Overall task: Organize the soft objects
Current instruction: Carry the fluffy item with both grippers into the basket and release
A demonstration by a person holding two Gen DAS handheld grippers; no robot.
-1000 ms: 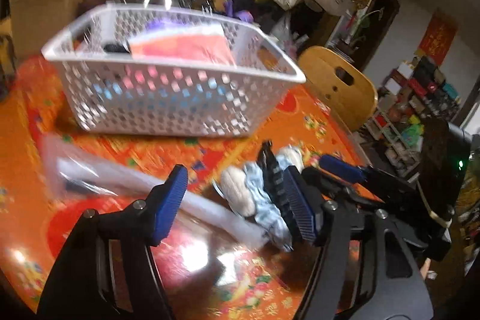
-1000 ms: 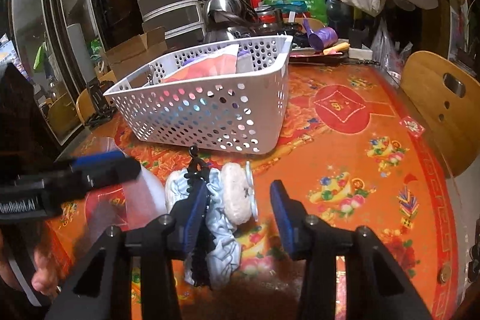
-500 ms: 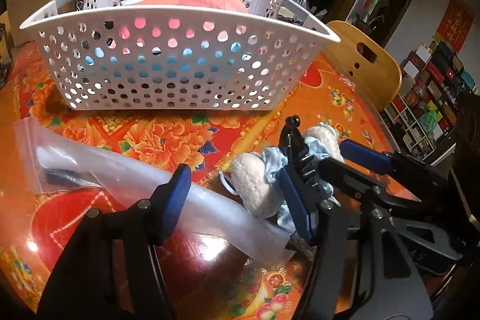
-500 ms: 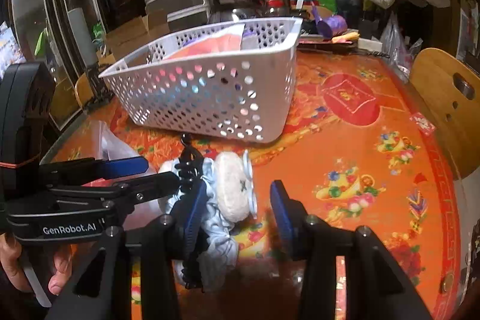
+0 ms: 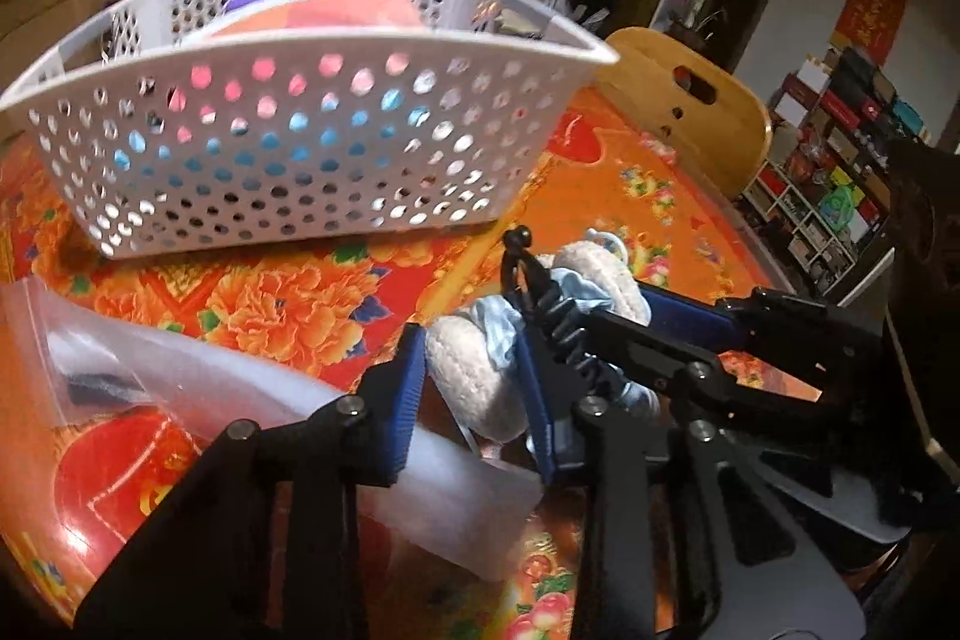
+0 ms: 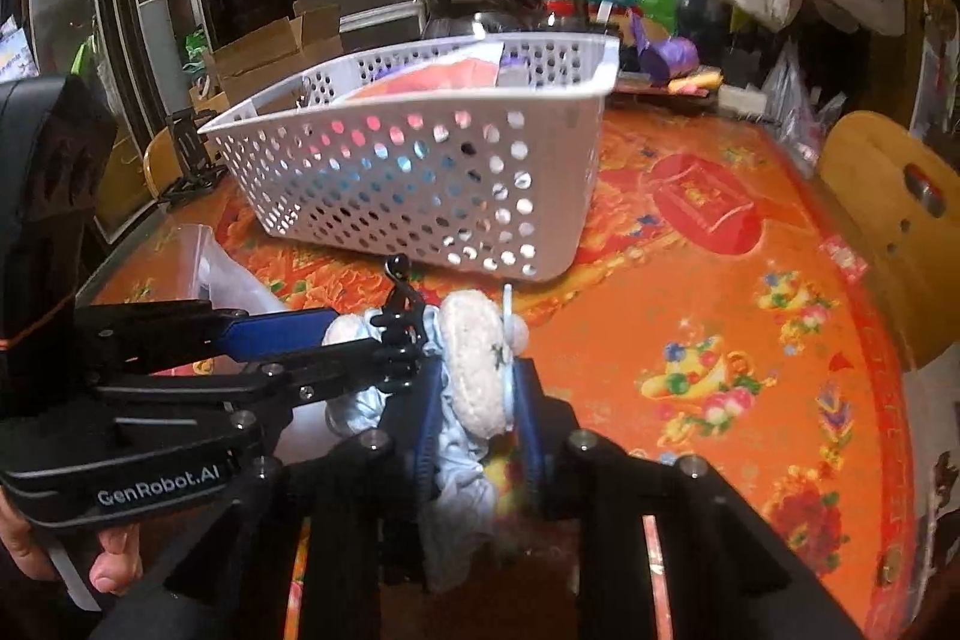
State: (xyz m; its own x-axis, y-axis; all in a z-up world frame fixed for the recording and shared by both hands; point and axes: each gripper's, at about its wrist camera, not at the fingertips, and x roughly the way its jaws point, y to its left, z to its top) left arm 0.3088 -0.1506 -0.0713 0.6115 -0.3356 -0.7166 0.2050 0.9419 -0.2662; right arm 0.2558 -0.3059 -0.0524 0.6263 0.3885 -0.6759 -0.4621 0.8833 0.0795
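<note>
Angling down toward the orange flowered tablecloth (image 6: 750,292), the left gripper (image 5: 474,388) and the right gripper (image 6: 477,400) meet from opposite sides over one soft bundle (image 6: 474,370) of white fleecy pads, pale blue cloth and a black clip, which lies on the table just in front of the white perforated basket (image 5: 288,142). Each pair of jaws has just been closing and now pinches its own white pad of that bundle. A clear plastic bag (image 5: 180,376) lies under the left gripper's fingers, and a hand (image 6: 72,556) grips the left tool's handle.
</note>
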